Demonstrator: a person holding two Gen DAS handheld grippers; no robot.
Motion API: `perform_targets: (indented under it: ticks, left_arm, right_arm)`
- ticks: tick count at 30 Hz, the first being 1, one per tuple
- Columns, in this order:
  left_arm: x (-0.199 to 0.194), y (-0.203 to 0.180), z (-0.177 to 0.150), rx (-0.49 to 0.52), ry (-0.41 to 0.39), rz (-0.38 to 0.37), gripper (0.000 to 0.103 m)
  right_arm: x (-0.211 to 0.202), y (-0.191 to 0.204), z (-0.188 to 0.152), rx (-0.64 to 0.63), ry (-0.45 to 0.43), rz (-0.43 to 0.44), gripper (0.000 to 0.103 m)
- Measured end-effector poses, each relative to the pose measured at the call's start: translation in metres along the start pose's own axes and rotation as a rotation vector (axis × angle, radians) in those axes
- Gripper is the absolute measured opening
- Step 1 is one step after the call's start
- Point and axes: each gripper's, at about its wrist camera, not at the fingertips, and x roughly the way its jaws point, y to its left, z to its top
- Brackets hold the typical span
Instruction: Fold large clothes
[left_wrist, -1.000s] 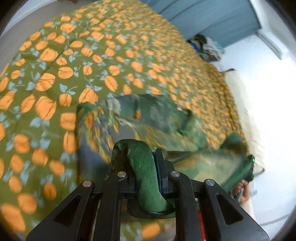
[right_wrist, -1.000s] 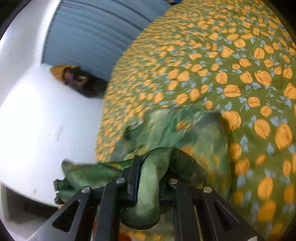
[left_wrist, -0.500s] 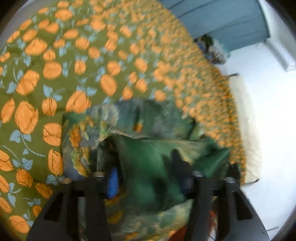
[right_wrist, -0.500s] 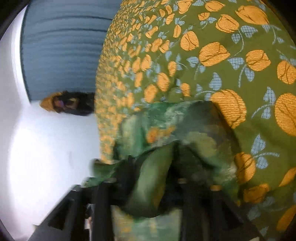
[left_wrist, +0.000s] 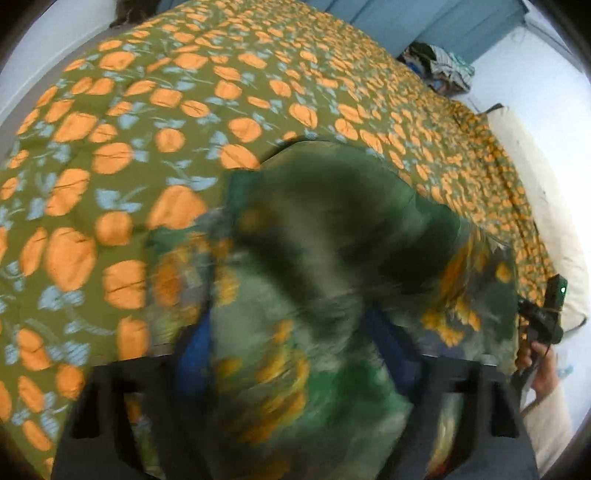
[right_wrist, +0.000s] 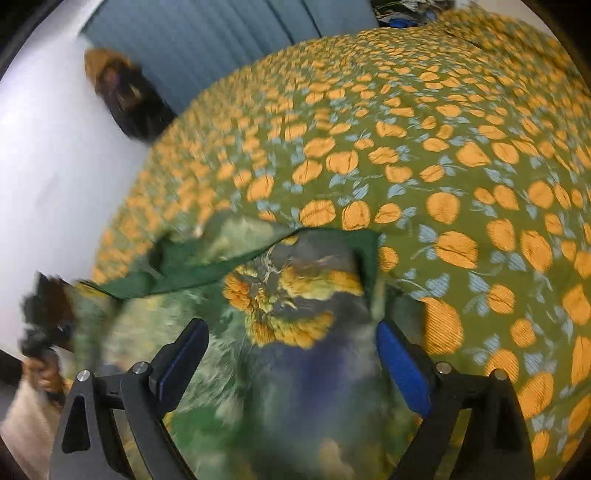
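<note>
Left wrist view: a green garment (left_wrist: 332, 280) with orange flower prints lies bunched on a bed covered by an olive bedspread (left_wrist: 155, 110) patterned with orange fruit and pale blue leaves. The cloth fills the lower middle of the picture and is heavily blurred. The left gripper (left_wrist: 295, 354) sits at the bottom edge, its two blue-padded fingers (left_wrist: 192, 354) set wide apart with the garment heaped between and over them — no pinch on the cloth is visible, so the jaws stand apart. At the right edge, the right gripper (left_wrist: 546, 317) shows as a dark body with a small green light, held in the person's right hand (left_wrist: 539, 365). Beyond the bed's far corner a pile of clothes (left_wrist: 439, 66) lies on the floor beside a blue curtain (left_wrist: 424, 22).

Right wrist view: the same garment (right_wrist: 288, 302) spreads across the near edge of the bedspread (right_wrist: 443, 147), one large orange flower print facing up. The right gripper (right_wrist: 291, 354) has its blue-padded fingers (right_wrist: 402, 365) spread wide, the cloth lying loose between them rather than clamped. At the left edge the left gripper (right_wrist: 40, 332) appears blurred — a fold of green cloth trails toward it. A dark and yellow bundle (right_wrist: 122, 88) sits on the floor by the blue curtain (right_wrist: 207, 40).
</note>
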Motion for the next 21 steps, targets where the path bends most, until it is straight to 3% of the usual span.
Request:
perform_targets:
  ticks: [1,2,3,6,9,12,14,17,21]
  left_arm:
    - [0.005,-0.004,0.001,-0.002,0.003,0.036,0.027]
    - [0.005,-0.007,0.001,0.004,-0.006,0.075,0.014]
    - [0.000,-0.010,0.001,0.003,-0.018,0.085,0.010]
    - [-0.034,-0.019,0.009,-0.001,-0.130,0.071,0.008]
    - [-0.064,-0.033,0.022,0.047,-0.279,0.108,0.008]
    - [-0.057,-0.039,0.035,0.055,-0.371,0.170,0.008]
    - [-0.032,-0.036,0.039,0.091,-0.392,0.265,0.008]
    - [0.021,-0.019,0.027,0.122,-0.335,0.388,0.009]
    - [0.045,-0.001,0.003,0.140,-0.342,0.417,0.011]
  right_arm:
    - [0.006,0.001,0.000,0.002,0.015,-0.042,0.049]
    - [0.009,0.003,0.000,0.007,0.025,-0.092,0.020]
    - [0.005,0.003,-0.001,0.008,0.012,-0.121,0.017]
    - [-0.028,0.019,0.007,-0.047,-0.109,-0.184,0.013]
    - [-0.057,0.035,0.026,-0.113,-0.245,-0.248,0.013]
    - [-0.066,0.042,0.046,-0.126,-0.350,-0.294,0.013]
    - [-0.048,0.041,0.053,-0.139,-0.353,-0.341,0.013]
    - [0.002,0.030,0.045,-0.144,-0.278,-0.391,0.013]
    - [0.048,0.013,0.026,-0.125,-0.208,-0.384,0.014]
